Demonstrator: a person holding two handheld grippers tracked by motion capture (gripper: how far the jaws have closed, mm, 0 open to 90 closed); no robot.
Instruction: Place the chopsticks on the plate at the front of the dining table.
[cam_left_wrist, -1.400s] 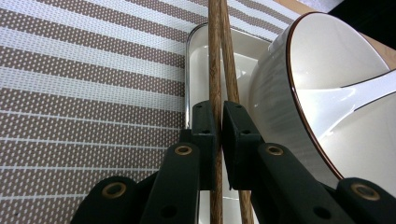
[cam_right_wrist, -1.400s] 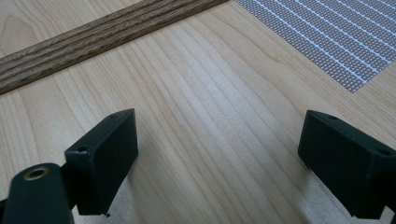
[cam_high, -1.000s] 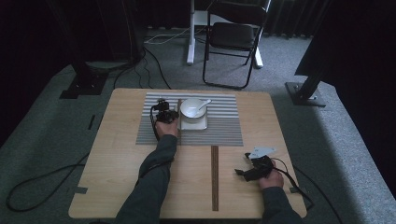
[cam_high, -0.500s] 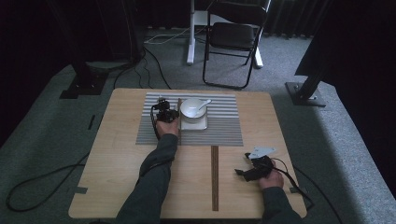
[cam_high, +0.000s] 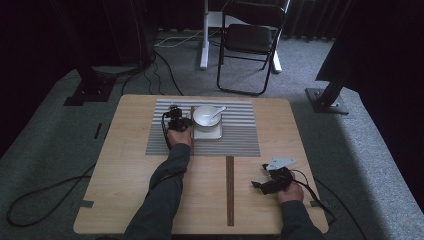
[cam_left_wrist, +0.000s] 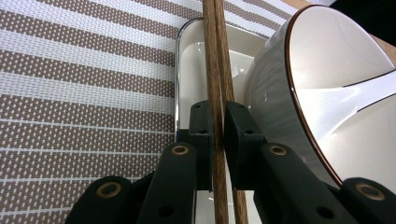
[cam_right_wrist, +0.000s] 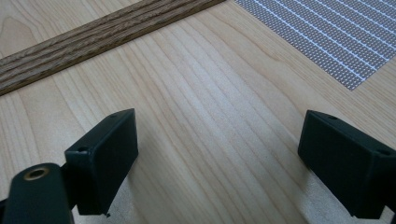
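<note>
left gripper (cam_left_wrist: 218, 126): clamped on chopsticks (cam_left_wrist: 215, 70); both sticks pinched side by side between the pads, running straight ahead past the tips. In the high view it sits at (cam_high: 176, 123), on the striped placemat (cam_high: 240, 142).
chopsticks: in the jaws, far ends reach forward over the white dish (cam_left_wrist: 196, 65).
white dish: directly ahead of and under the left jaws, its rim just left of the sticks.
bowl (cam_left_wrist: 327, 93): just right of the left jaws, close beside the right pad; contact can't be told. White spoon (cam_high: 218, 110) lies inside it.
right gripper (cam_right_wrist: 219, 163): jaws wide apart, nothing between them, low over bare table (cam_right_wrist: 210, 107). High view: (cam_high: 265, 184), well apart from the left one.
dark wood strip (cam_right_wrist: 93, 37): ahead-left of the right jaws.
placemat corner: ahead-right of the right jaws.
</note>
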